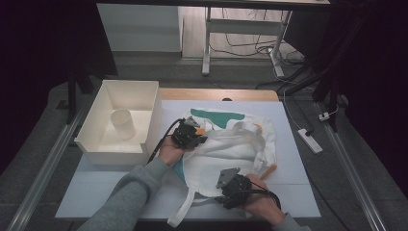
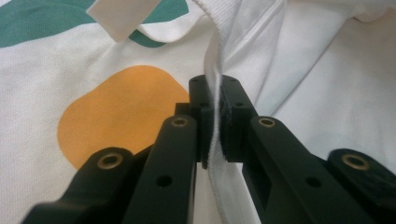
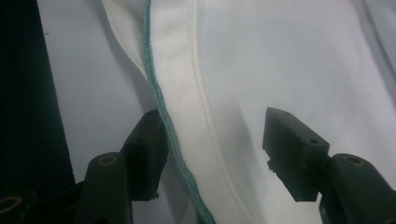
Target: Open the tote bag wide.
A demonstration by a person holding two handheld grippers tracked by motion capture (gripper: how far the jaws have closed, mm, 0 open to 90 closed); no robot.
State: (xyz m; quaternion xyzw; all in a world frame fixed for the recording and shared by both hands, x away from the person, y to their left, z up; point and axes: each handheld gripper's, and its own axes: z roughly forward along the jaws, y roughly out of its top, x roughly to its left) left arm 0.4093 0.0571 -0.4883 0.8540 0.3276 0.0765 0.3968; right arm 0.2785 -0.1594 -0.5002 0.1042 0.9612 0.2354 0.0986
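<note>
A white cloth bag (image 1: pixel 231 144) with teal (image 1: pixel 219 117) and orange prints lies crumpled on the white table top (image 1: pixel 106 187). My left gripper (image 1: pixel 192 132) rests at the bag's left side. In the left gripper view it (image 2: pixel 215 93) is shut on a raised white hem (image 2: pixel 212 56), beside an orange patch (image 2: pixel 116 112). My right gripper (image 1: pixel 222 185) sits at the bag's near edge. In the right gripper view it (image 3: pixel 215 140) stands open astride the flat hem with its teal-stitched edge (image 3: pixel 154 84), and the pads are not touching the cloth.
A white bin (image 1: pixel 94 144) holding a pale cup (image 1: pixel 122 123) stands at the table's left. A white strap (image 1: pixel 180 214) trails toward the front edge. An orange strip (image 1: pixel 268 171) pokes out at the bag's right. A power strip (image 1: pixel 309 140) lies on the floor.
</note>
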